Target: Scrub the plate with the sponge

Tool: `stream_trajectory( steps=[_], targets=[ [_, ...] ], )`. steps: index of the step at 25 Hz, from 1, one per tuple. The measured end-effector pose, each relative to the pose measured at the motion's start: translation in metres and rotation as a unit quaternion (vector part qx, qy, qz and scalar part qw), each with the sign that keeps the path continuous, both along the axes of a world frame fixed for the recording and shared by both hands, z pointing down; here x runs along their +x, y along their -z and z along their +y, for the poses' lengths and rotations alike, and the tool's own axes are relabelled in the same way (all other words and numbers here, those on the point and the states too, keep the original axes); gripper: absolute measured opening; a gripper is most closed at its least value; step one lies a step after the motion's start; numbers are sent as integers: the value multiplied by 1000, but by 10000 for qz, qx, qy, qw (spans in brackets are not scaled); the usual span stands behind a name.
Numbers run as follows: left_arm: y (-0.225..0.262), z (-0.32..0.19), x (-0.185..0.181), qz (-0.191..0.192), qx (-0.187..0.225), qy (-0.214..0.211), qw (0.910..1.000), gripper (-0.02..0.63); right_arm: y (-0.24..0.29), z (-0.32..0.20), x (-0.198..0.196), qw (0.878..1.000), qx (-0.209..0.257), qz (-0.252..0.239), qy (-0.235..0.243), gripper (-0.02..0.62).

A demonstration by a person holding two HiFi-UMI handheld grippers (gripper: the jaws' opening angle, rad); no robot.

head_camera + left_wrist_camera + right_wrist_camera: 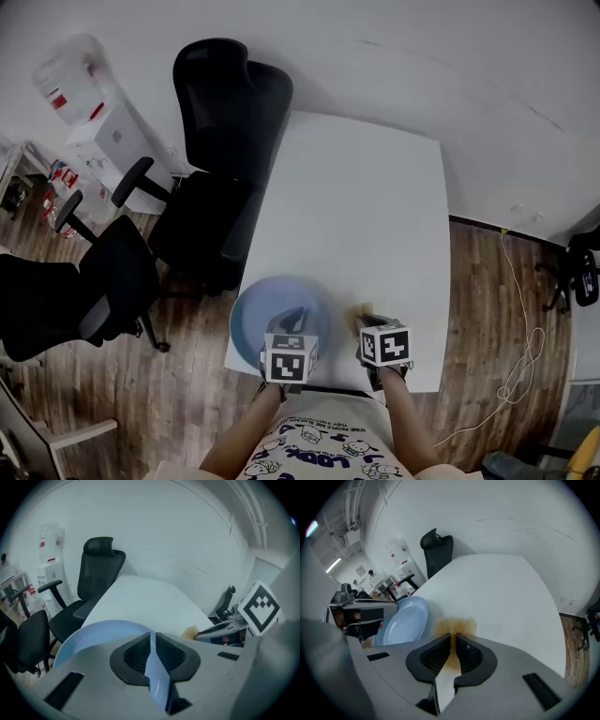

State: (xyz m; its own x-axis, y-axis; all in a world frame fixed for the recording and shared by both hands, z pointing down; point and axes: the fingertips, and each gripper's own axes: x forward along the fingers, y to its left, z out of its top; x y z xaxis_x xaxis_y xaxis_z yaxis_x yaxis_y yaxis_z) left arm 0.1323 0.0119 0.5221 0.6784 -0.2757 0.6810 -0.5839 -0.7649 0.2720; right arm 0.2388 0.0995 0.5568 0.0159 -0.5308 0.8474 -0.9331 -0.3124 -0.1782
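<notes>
A light blue plate (pixel 258 314) lies at the near left corner of the white table (pixel 356 206). My left gripper (pixel 292 319) is shut on the plate's near rim; in the left gripper view the rim (pixel 157 677) runs between the pads (pixel 136 656). Just right of the plate sits a yellow-brown sponge (pixel 361 309). My right gripper (pixel 367 323) is shut on the sponge, which in the right gripper view bulges out past the pads (pixel 457 625) on the tabletop. The plate (pixel 405 620) sits to its left.
Two black office chairs (pixel 225 141) (pixel 94 281) stand close to the table's left edge. A water dispenser (pixel 84 103) stands at the far left by the wall. A white cable (pixel 520 309) lies on the wooden floor to the right.
</notes>
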Motion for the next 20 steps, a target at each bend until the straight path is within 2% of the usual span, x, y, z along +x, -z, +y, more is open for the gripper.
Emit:
stream_trajectory(
  steps=[10,20],
  targets=[
    [-5,13,14,-67,-139,-285,9995,41,-23,14,8,9991,-294,311,-13,46],
    [-12,13,19,-142,-256,-365,9989,41,-21,10,13,9996,-223,91,-137,48]
  ],
)
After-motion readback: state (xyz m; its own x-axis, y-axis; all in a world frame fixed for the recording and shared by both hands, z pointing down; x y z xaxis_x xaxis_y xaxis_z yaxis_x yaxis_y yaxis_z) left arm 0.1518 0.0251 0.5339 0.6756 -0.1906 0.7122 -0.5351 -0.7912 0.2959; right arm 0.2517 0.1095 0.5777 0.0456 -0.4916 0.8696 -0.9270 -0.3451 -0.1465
